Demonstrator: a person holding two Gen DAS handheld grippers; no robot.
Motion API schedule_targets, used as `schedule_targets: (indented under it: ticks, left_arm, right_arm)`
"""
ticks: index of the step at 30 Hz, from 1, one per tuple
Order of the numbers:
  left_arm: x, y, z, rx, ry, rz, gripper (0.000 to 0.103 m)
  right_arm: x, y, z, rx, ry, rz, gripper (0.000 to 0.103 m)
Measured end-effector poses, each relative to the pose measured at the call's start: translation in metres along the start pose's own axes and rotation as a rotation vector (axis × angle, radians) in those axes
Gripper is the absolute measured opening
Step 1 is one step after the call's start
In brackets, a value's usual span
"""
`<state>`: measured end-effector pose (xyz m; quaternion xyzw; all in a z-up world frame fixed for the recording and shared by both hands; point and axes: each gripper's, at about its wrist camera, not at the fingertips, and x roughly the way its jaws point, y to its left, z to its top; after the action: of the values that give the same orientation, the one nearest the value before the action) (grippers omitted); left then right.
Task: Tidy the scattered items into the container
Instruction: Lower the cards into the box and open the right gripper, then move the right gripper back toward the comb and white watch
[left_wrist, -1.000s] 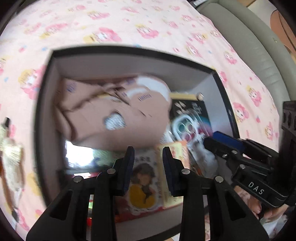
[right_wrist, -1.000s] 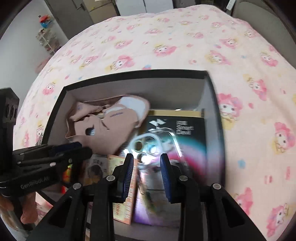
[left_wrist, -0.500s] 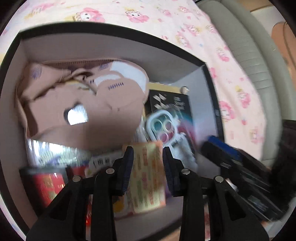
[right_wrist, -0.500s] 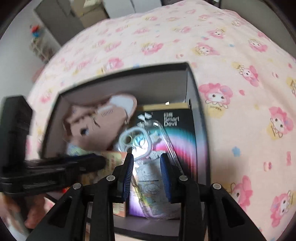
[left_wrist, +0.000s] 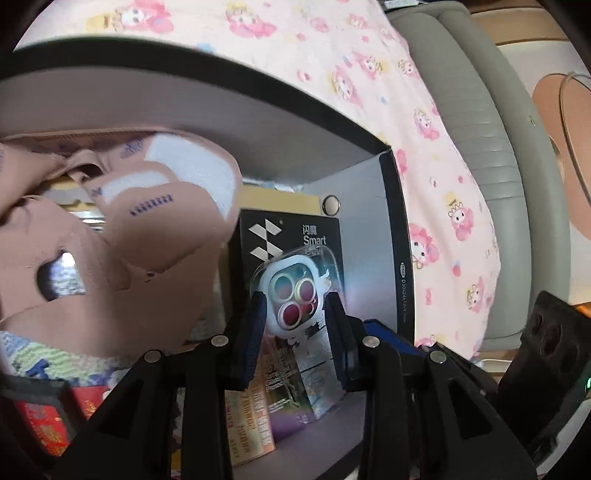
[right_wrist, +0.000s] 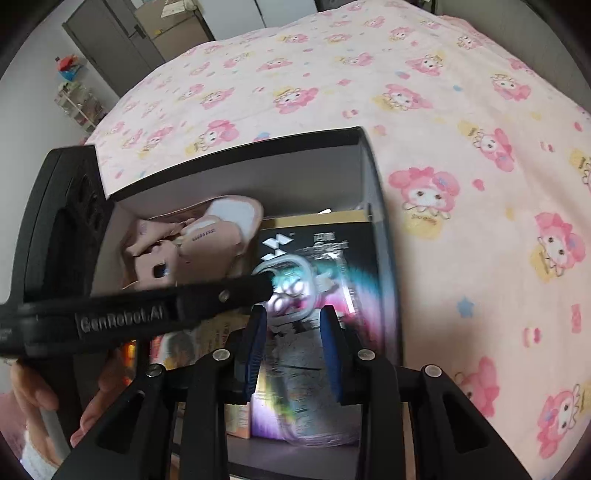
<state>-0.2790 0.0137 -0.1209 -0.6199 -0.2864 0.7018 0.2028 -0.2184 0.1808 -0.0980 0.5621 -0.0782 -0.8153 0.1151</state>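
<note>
Nearest my left gripper (left_wrist: 295, 325), the blue-padded fingers stand parted on either side of the clear phone case (left_wrist: 295, 306), level with its camera rings; I cannot tell whether the pads touch it or only bracket it. My right gripper (right_wrist: 291, 345) hangs over the same case (right_wrist: 295, 295) with a similar gap and nothing clamped between its fingers that I can make out, the case being blurred in that view. I judge both tools are here because the case lies loose and slanted on top of the pile and wants seating flat. The case rests inside the black box (left_wrist: 391, 221), on a dark Smart Devil package (left_wrist: 291, 236) against the box's right wall. Left of the case, a printed booklet (left_wrist: 247, 417) stands near the front wall beside red packets (left_wrist: 48, 424). Beyond those, a crumpled pink fabric item with white patches (left_wrist: 147, 229) fills the box's left half up to the back wall. The box sits on a pink cartoon-print bedsheet (right_wrist: 461, 184), with nothing I can see loose on the sheet.
</note>
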Motion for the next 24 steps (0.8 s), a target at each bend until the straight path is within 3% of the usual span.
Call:
schedule_targets:
  ticks: [7,12,17,20,22,24]
  left_arm:
    - [-0.052,0.019,-0.026,0.061,-0.09,0.247,0.031]
    - [-0.081,0.039,-0.046,0.038,-0.135,0.195,0.032]
    - [-0.081,0.051,-0.052,0.024,-0.128,0.151,0.032]
    - [-0.061,0.05,-0.048,0.031,-0.117,0.097,0.032]
    - [-0.061,0.051,-0.052,0.052,-0.124,0.119,0.032]
    - [-0.055,0.046,-0.05,0.062,-0.116,0.133,0.032]
  right_arm:
    - [0.024,0.021,-0.006,-0.109,0.096,0.051,0.026]
    - [0.041,0.03,-0.008,-0.165,0.117,-0.043,0.026]
    - [0.038,0.02,-0.006,-0.148,0.087,-0.161,0.022]
    - [0.03,0.012,-0.004,-0.08,0.082,-0.088,0.02]
    - [0.024,0.013,-0.003,-0.063,0.077,0.036,0.02]
    - [0.03,0.02,-0.005,-0.094,0.113,0.084,0.02]
